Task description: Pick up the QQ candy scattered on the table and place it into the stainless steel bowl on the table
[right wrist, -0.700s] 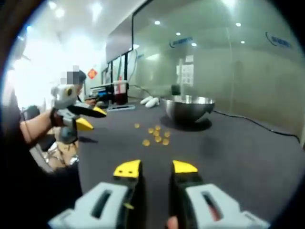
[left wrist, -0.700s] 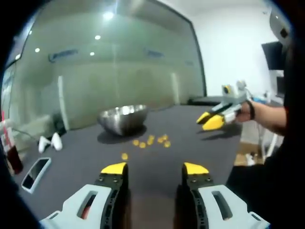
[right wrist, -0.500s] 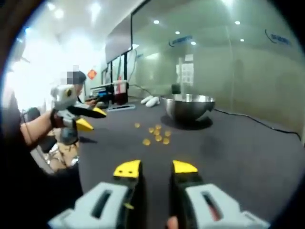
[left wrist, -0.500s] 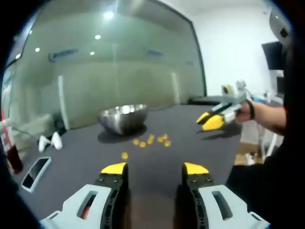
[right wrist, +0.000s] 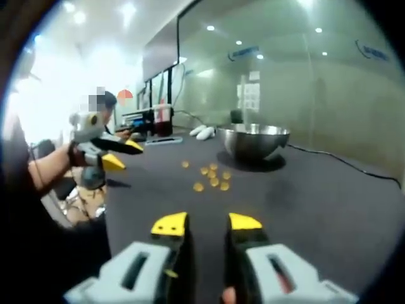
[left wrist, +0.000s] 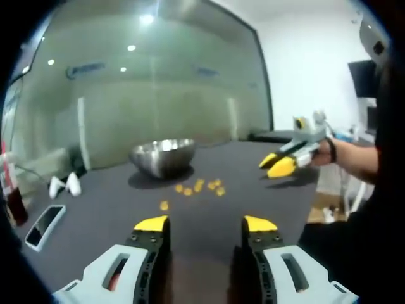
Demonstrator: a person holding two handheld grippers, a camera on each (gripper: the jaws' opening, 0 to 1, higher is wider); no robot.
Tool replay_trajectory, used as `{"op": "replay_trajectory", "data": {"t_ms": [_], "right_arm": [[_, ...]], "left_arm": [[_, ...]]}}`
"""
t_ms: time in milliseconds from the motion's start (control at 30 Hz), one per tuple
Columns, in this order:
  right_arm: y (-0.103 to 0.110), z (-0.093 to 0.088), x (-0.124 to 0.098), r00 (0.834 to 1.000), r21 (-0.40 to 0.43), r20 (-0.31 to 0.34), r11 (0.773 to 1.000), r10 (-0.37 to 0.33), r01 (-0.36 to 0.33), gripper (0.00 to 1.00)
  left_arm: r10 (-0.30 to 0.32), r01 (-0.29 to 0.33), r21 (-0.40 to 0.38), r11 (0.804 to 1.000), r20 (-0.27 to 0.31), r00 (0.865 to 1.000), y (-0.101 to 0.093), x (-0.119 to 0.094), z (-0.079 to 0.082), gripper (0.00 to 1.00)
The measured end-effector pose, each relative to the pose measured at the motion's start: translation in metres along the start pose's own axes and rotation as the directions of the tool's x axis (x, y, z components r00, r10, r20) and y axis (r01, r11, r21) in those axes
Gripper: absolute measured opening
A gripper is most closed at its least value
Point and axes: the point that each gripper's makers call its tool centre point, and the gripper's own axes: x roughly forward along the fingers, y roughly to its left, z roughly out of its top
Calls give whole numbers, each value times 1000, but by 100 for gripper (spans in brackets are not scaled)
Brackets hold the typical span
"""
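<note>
Both grippers' jaws spread above table (left wrist: 266,190); candies (left wrist: 199,187) before bowl (left wrist: 163,156), phone (left wrist: 43,225) aside.

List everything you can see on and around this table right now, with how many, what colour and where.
QQ candy: about seven, yellow-orange, cluster before the bowl, one piece apart.
stainless steel bowl: one, silver, far side of table.
table: one, dark.
phone: one, dark with pale case, table's left edge.
white objects: two, beside the bowl.
left gripper: yellow-tipped, open, empty.
right gripper: yellow-tipped, slightly open, empty.
</note>
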Motion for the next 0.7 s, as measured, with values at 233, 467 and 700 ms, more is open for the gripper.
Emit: {"op": "replay_trajectory", "data": {"t_ms": [233, 467, 700], "right_arm": [[2, 0, 3, 1000, -8, -8, 1000, 8, -8, 24], [-3, 4, 4, 1000, -3, 1, 1000, -16, 16, 24], [-4, 2, 7, 1000, 4, -5, 1000, -13, 13, 24]], "left_arm": [[6, -6, 8, 1000, -3, 1000, 3, -3, 2, 47], [6, -6, 8, 1000, -12, 1000, 4, -2, -1, 47], [9, -8, 21, 1000, -35, 999, 4, 0, -7, 47]]}}
